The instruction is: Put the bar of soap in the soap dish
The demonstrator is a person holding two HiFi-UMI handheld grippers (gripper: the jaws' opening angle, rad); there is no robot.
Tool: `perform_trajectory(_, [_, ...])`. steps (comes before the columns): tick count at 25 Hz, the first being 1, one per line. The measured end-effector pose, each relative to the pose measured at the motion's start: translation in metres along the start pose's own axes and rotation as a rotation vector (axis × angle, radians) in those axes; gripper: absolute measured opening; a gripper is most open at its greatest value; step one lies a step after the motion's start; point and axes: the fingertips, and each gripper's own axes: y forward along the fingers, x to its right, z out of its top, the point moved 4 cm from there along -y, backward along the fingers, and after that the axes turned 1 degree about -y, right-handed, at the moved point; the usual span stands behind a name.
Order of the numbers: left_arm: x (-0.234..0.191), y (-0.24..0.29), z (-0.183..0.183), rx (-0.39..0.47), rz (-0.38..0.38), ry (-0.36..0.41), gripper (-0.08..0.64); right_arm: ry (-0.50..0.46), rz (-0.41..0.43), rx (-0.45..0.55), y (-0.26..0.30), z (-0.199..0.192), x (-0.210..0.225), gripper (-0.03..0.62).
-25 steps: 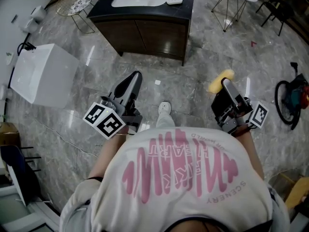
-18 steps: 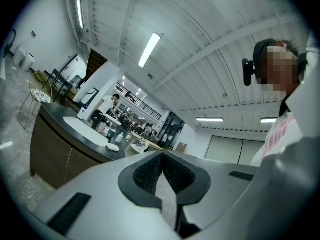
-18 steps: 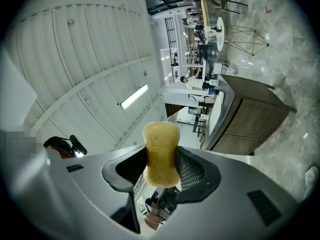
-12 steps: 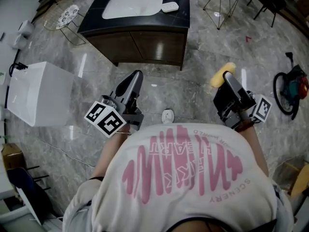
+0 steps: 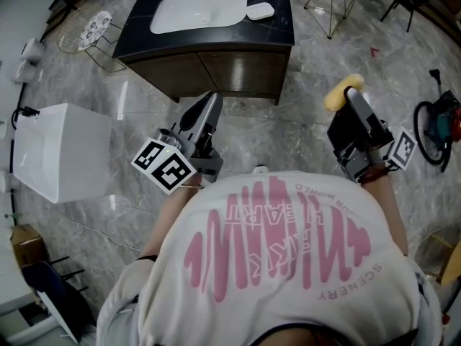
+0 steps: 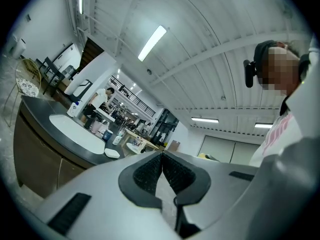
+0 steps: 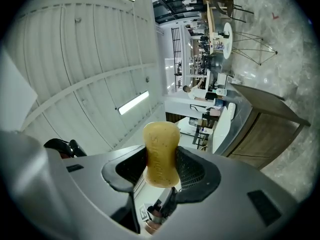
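The right gripper (image 7: 161, 166) is clenched on one yellow bar of soap (image 7: 161, 154). The bar stands on end between the ribbed pads, its rounded top poking out past the jaw tips. From the head view the same bar (image 5: 338, 92) shows at the front of the right gripper (image 5: 351, 98), held over the marble floor.

The left gripper (image 6: 161, 166) is clamped shut on nothing, its two pads meeting in a thin line. It points forward beside the right one, the two well apart.

Over the last second the person has walked forward. The dark vanity cabinet (image 5: 216, 67) now sits nearer to both grippers than it did, and the soap has stayed pinched throughout. I judge this to be the carry stage: the soap is picked up but not yet delivered.

One white soap dish (image 5: 260, 10) rests on the vanity counter, ahead of the right gripper and to its left, still well apart from the bar. It lies just to the right of the single white basin (image 5: 198, 9). The left gripper view shows the dish (image 6: 112, 153) empty.

By count: two grippers, one bar, one dish, one basin. A few bottles stand beyond the basin, too small to count.
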Motion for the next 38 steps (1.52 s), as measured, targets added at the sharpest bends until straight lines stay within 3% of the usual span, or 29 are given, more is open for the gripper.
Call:
perform_trajectory(7, [-0.038, 0.007, 0.000, -0.040, 0.023, -0.017, 0.009, 0.009, -0.003, 0.008, 0.030, 0.008, 0.032, 0.190])
perform_trajectory(12, [-0.058, 0.023, -0.001, -0.094, -0.002, 0.026, 0.009, -0.013, -0.015, 0.045, 0.051, 0.020, 0.052, 0.190])
perform_trajectory(20, [-0.081, 0.042, 0.003, -0.076, -0.027, -0.036, 0.009, -0.051, -0.068, 0.060, 0.059, 0.021, 0.057, 0.190])
perform_trajectory(28, [-0.082, 0.054, 0.003, -0.055, -0.038, -0.052, 0.009, -0.078, -0.138, 0.054, 0.069, 0.031, 0.074, 0.190])
perform_trajectory(34, [-0.098, 0.047, 0.006, -0.025, 0.047, -0.054, 0.009, -0.175, -0.181, -0.043, 0.101, 0.050, 0.103, 0.190])
perform_trajectory(38, [-0.111, 0.049, 0.007, -0.003, 0.131, -0.061, 0.009, -0.138, -0.175, -0.088, 0.124, 0.065, 0.135, 0.189])
